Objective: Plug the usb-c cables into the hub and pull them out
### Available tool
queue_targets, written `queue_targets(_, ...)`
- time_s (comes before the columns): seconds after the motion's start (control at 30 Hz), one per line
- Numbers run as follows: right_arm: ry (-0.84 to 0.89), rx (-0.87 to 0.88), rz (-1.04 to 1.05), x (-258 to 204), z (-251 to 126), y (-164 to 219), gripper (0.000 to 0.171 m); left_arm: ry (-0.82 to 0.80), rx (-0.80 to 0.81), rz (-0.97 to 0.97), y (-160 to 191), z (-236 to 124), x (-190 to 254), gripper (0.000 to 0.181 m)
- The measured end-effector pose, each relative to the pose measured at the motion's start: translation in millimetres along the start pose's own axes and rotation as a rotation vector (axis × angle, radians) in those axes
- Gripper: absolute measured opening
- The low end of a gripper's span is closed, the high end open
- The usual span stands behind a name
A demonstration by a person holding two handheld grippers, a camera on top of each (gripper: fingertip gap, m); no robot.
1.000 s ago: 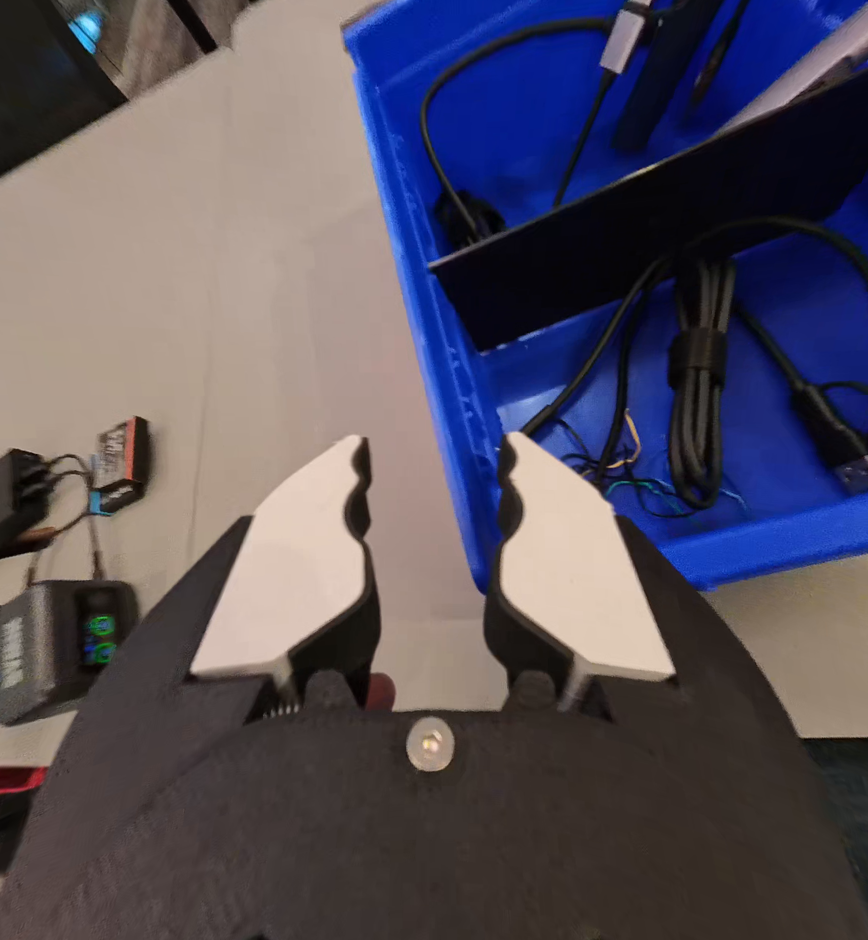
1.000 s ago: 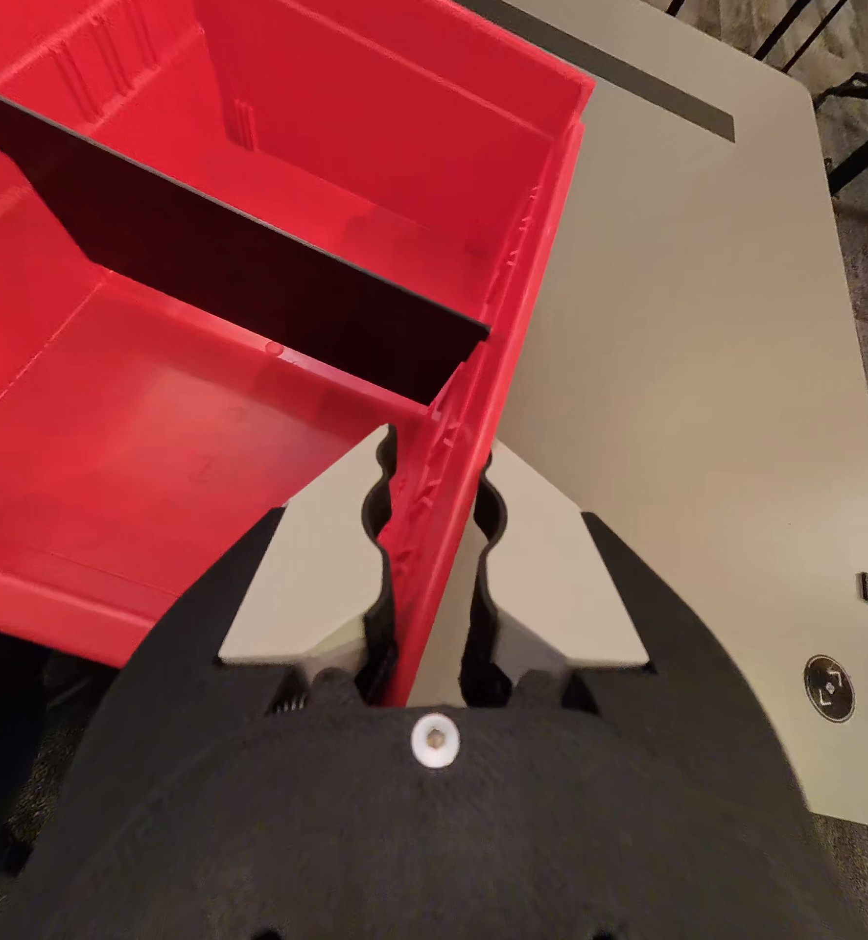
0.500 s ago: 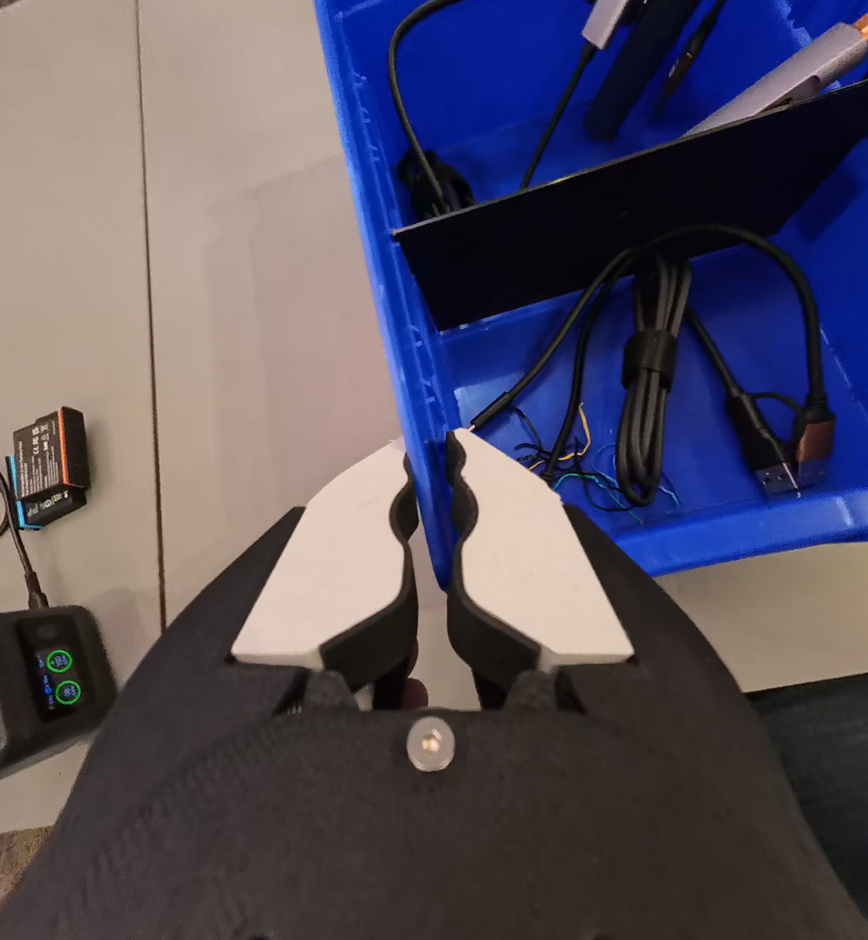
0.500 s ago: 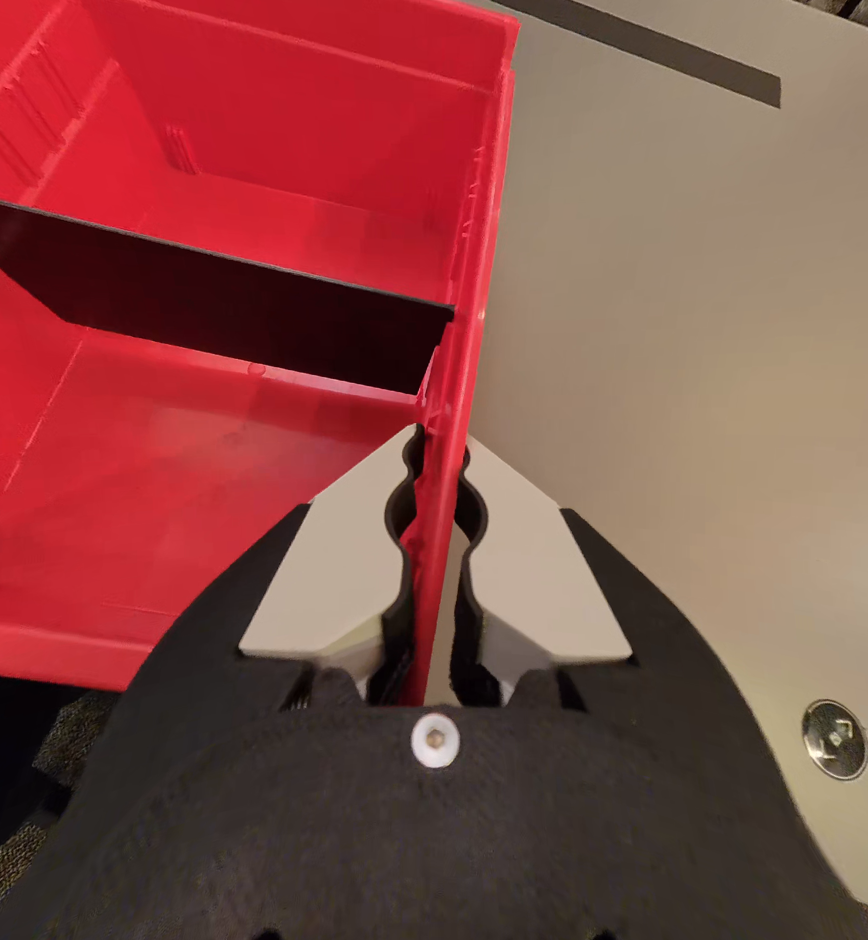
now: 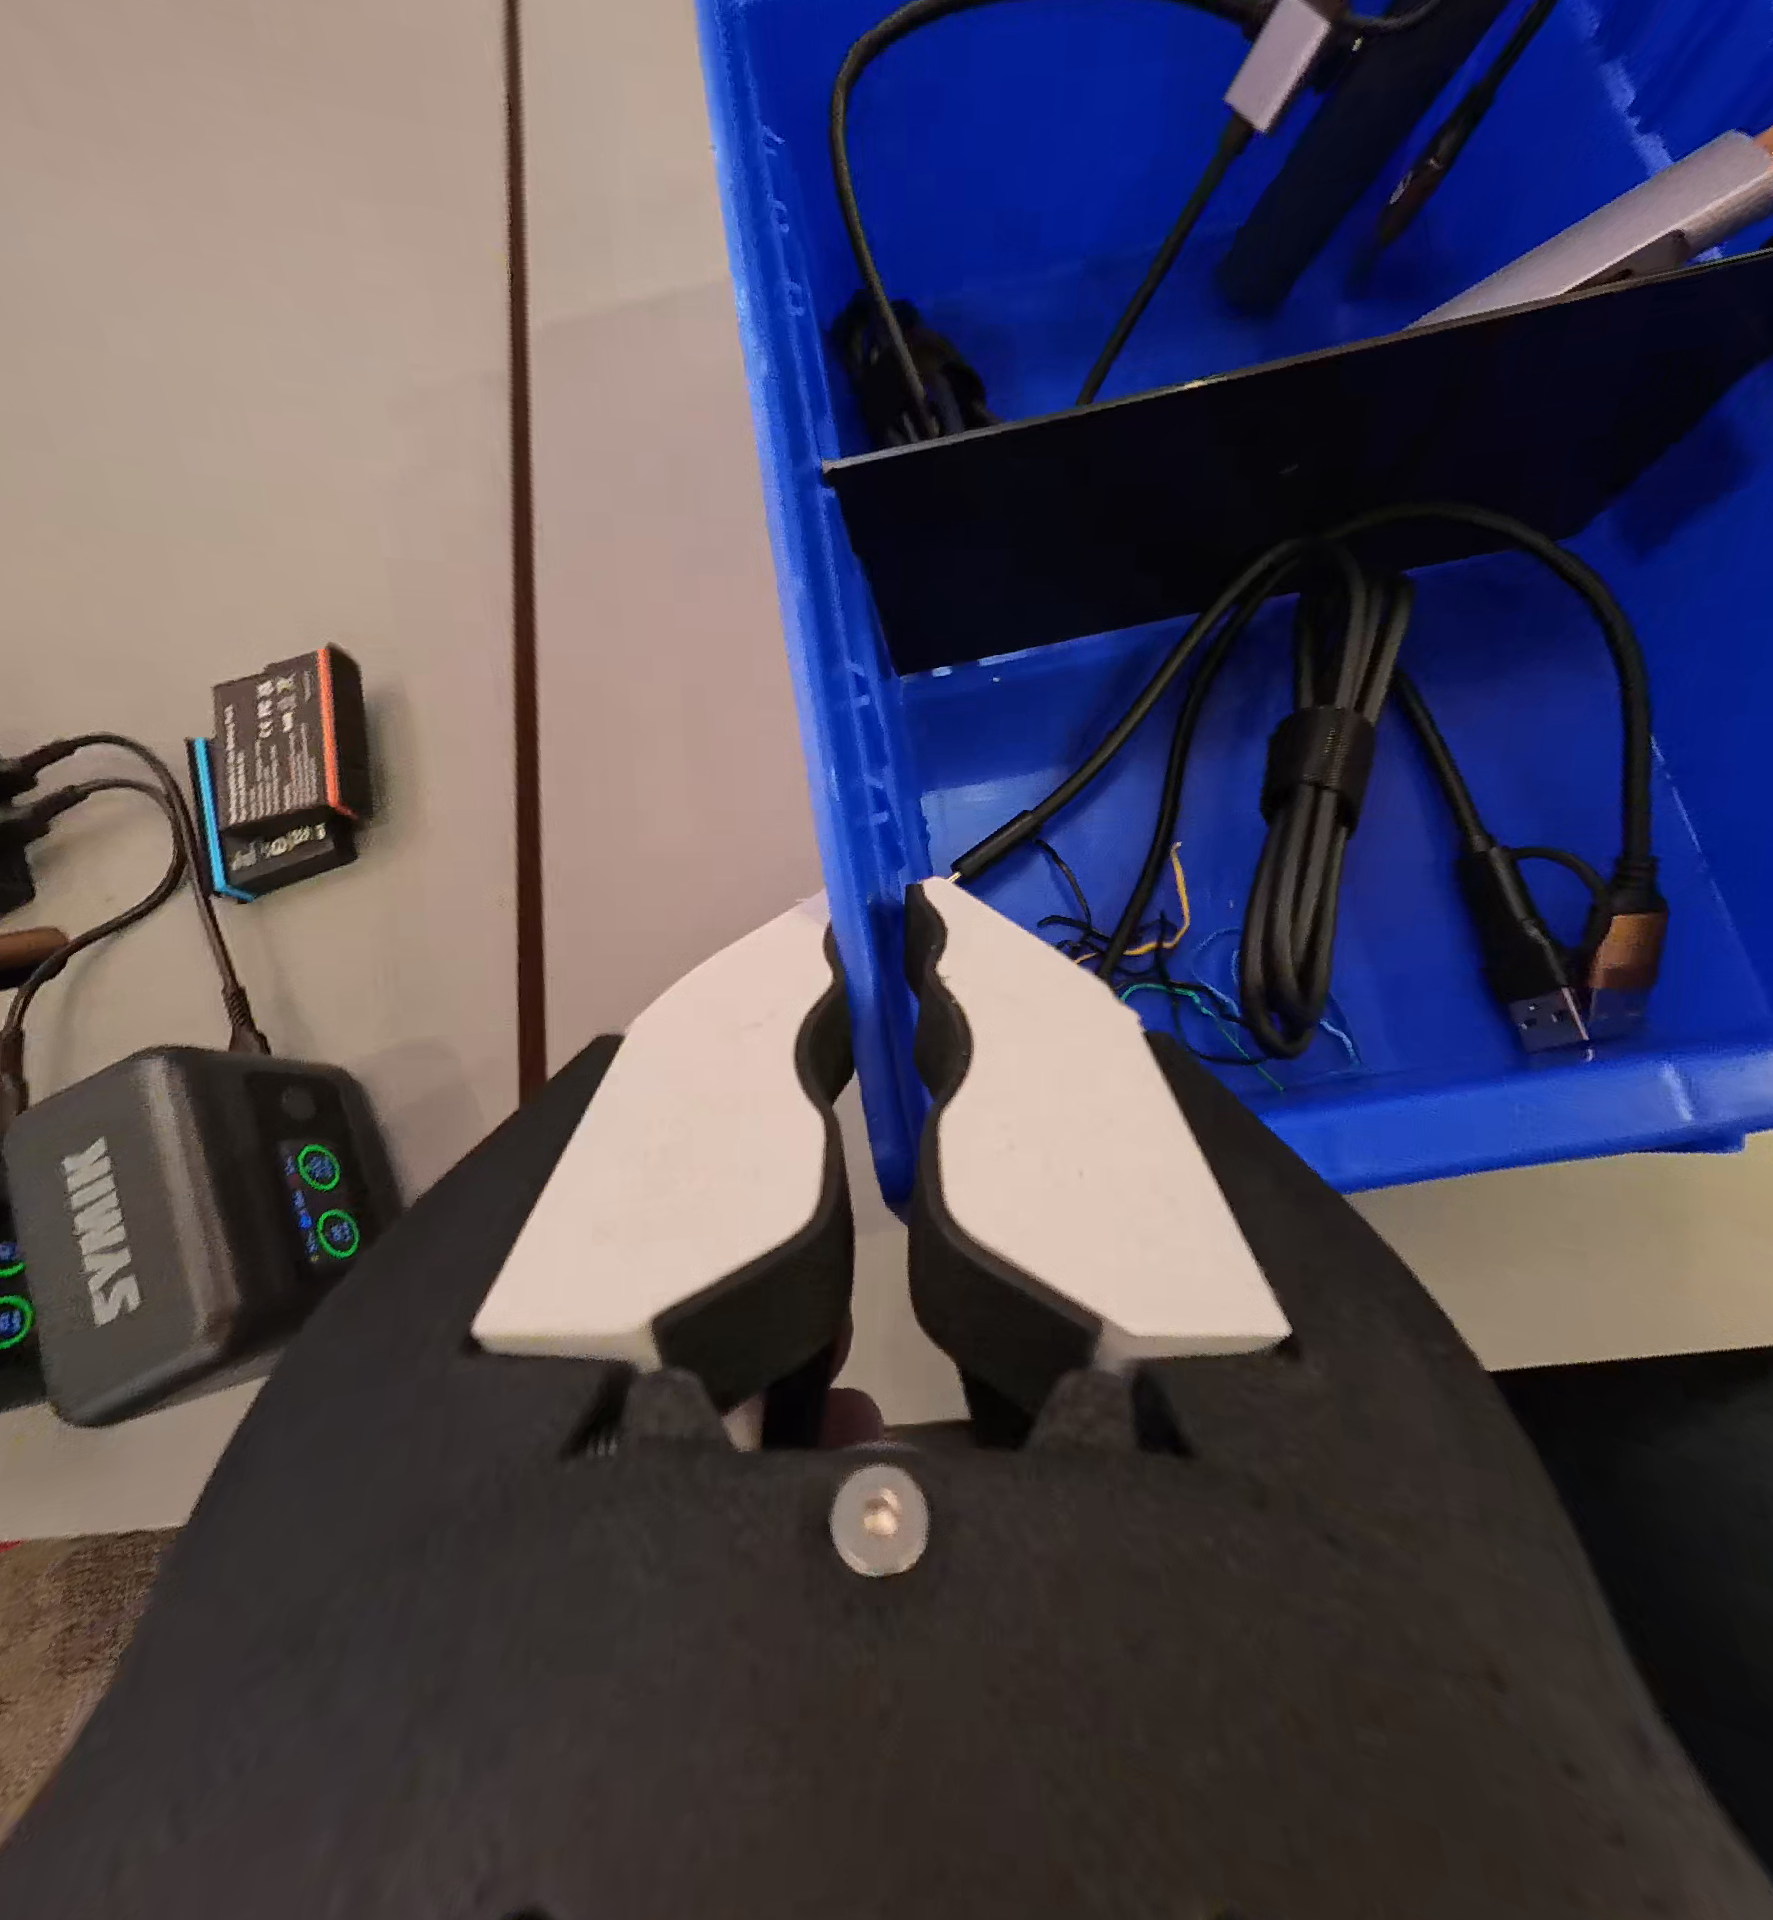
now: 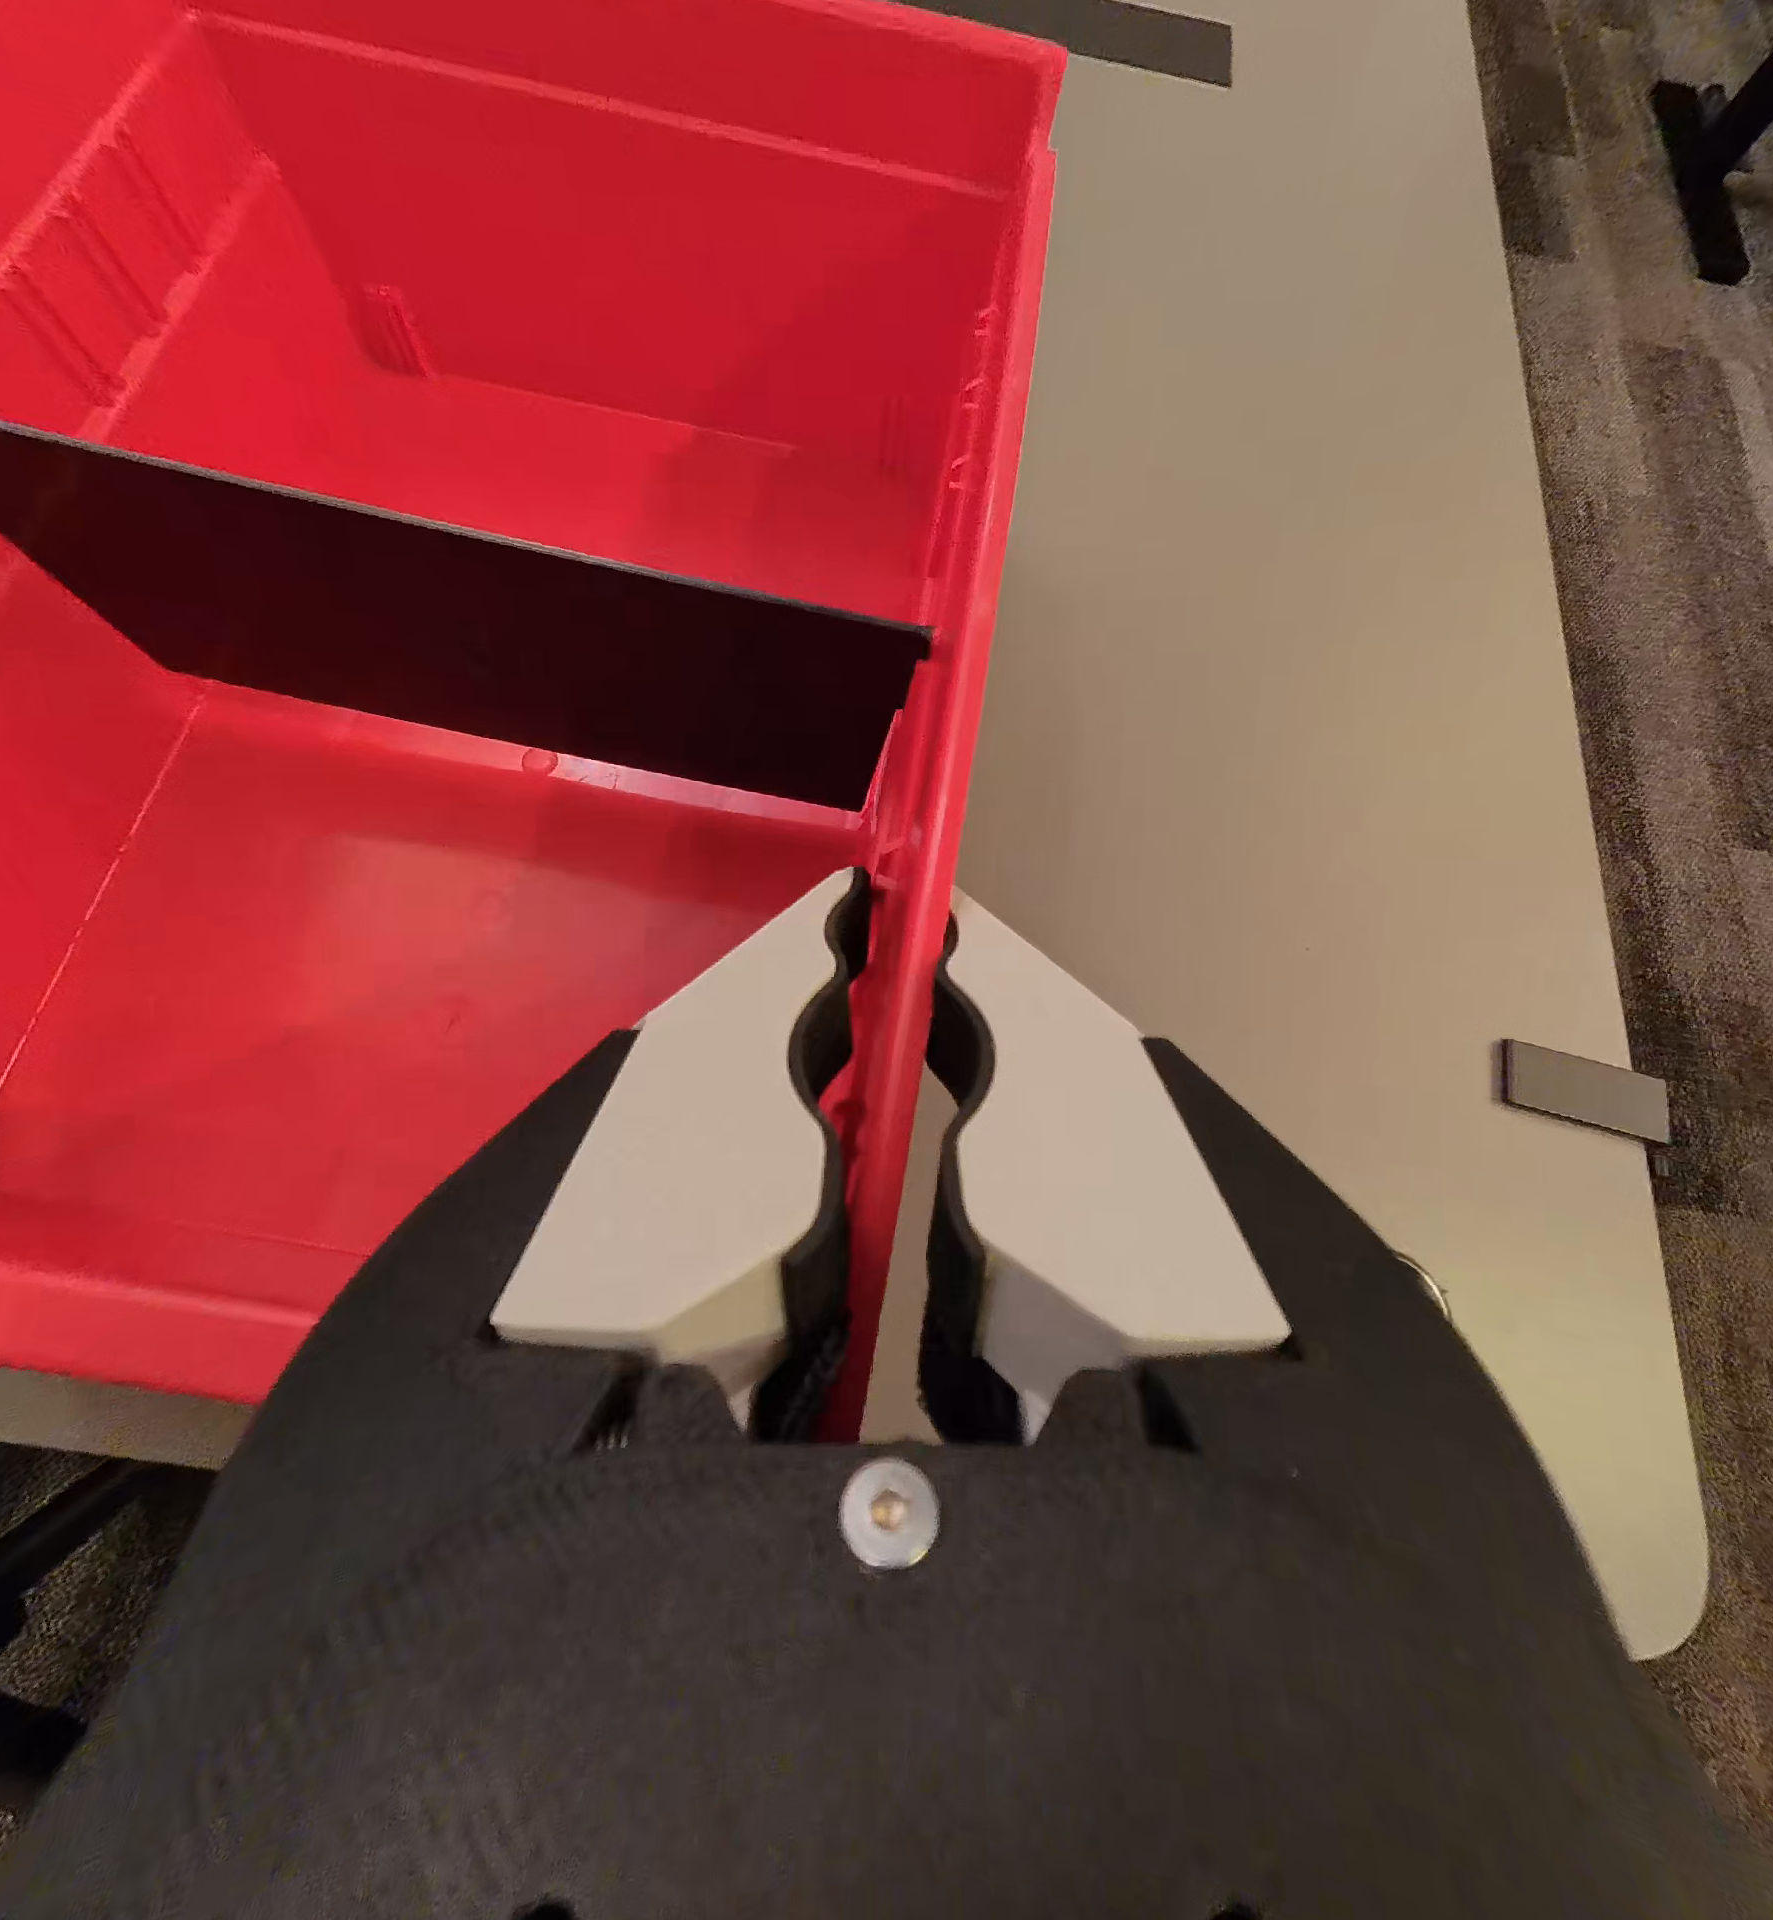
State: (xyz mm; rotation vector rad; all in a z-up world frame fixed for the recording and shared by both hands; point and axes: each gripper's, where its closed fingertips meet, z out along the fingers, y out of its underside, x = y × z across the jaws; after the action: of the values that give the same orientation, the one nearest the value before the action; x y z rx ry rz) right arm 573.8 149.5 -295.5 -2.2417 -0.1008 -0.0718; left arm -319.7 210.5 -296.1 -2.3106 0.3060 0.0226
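Observation:
My left gripper [image 5: 869, 909] is shut on the left wall of a blue bin [image 5: 809, 499], near its front corner. The bin's near compartment holds a bundled black cable [image 5: 1313, 800] and loose cables with USB plugs [image 5: 1547, 1003]. Behind a black divider [image 5: 1277, 457], the far compartment holds a grey hub [image 5: 1630, 223] and more cables. My right gripper [image 6: 903, 904] is shut on the right wall of an empty red bin [image 6: 1007, 416], which has its own black divider [image 6: 446, 613].
Left of the blue bin, a camera battery [image 5: 279, 769] and a grey charger [image 5: 186, 1216] with cords lie on the grey table [image 5: 238, 312]. Right of the red bin the table [image 6: 1277, 623] ends at carpeted floor [image 6: 1713, 623]. My hands' fingertips stand some 90 cm from each other. It is some 15 cm from my left tips to the grey charger [image 5: 186, 1216].
My left gripper went from open to shut on the blue bin's left wall. My right gripper closed tighter on the red bin's right wall. Both bins sit straighter in view.

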Motion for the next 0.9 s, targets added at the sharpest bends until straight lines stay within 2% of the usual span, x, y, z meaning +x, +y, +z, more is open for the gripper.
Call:
queue_targets(0.27,0.004,0.009,-0.016,6,2,-2,0.007,-0.022,0.03,0.012,2,0,-22,0.008)
queue_targets(0.5,0.06,0.057,-0.029,10,-12,-14,0.035,-0.044,0.056,0.065,-1,1,-25,0.012)
queue_targets(0.7,0.1,0.152,-0.085,6,-39,-44,0.056,-0.087,0.194,0.045,-28,-21,-30,0.045)
queue_targets(0.8,0.103,0.225,-0.131,-12,-59,-70,0.06,-0.122,0.264,0.095,-49,-38,-20,0.052)
queue_targets(0.9,0.079,0.294,-0.215,-48,-78,-100,0.064,-0.09,0.336,0.163,-76,-55,13,0.057)
